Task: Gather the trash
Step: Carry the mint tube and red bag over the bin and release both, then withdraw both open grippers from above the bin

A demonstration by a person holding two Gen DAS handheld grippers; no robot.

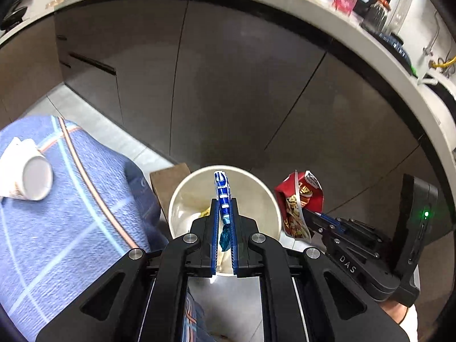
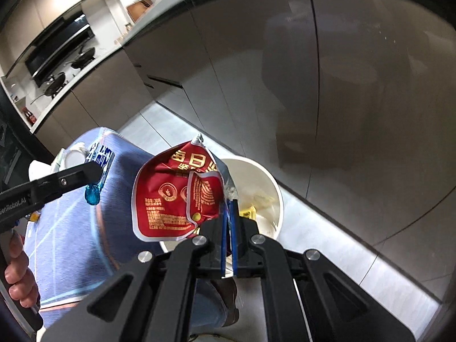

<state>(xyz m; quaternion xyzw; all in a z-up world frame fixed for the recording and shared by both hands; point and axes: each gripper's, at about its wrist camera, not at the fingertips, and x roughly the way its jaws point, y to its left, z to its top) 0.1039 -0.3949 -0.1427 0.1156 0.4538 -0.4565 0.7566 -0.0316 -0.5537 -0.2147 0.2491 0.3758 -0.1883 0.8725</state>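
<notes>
My left gripper [image 1: 224, 203] is shut on a blue and white wrapper [image 1: 223, 193] and holds it over the open mouth of a white bin [image 1: 268, 196] on the floor. It also shows in the right wrist view [image 2: 95, 172], with the blue wrapper [image 2: 98, 159]. My right gripper [image 2: 229, 208] is shut on a red snack bag [image 2: 176, 196], held at the left rim of the white bin [image 2: 273, 188]. In the left wrist view the red bag [image 1: 302, 202] hangs just right of the bin, in the right gripper [image 1: 309, 213]. The bin holds some pale and yellow scraps.
A table with a blue cloth [image 1: 71, 199] stands left of the bin, with a white cup [image 1: 31, 176] lying on its side. Dark cabinet fronts [image 1: 228, 85] under a countertop run behind. A brown board [image 1: 168, 182] leans beside the bin. The floor is pale tile [image 2: 327, 242].
</notes>
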